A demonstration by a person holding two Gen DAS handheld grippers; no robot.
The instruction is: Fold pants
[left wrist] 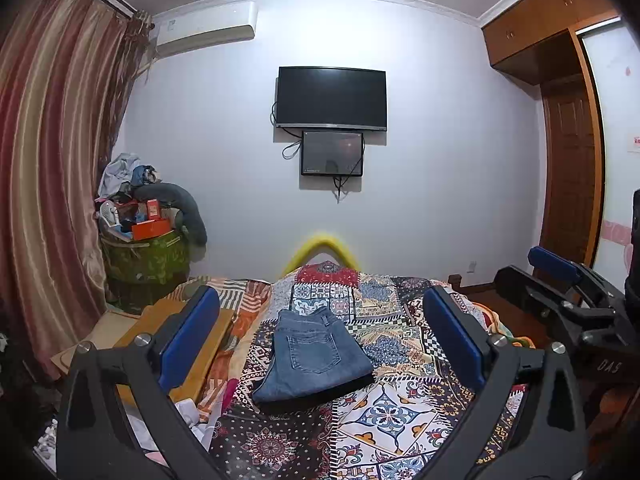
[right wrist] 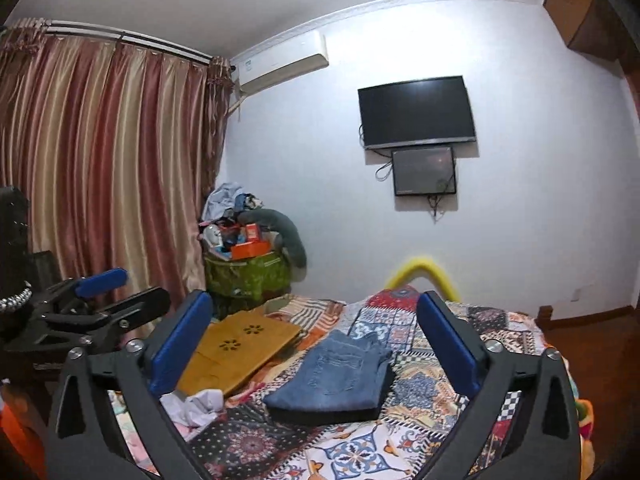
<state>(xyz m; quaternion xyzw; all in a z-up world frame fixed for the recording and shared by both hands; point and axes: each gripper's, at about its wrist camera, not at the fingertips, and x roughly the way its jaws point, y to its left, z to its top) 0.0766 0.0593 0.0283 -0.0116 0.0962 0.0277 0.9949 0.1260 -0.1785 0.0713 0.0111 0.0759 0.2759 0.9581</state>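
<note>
The jeans [left wrist: 314,354] lie folded into a compact stack on the patchwork bedspread [left wrist: 400,408], just right of the wooden board [right wrist: 236,354]. My left gripper [left wrist: 320,340] and right gripper [right wrist: 314,344] hover above them, fingers spread wide, holding nothing. Denim like this looks heavy and stiff (it keeps a crease well), so I'd pinch the thick folded edge nearest me.
</note>
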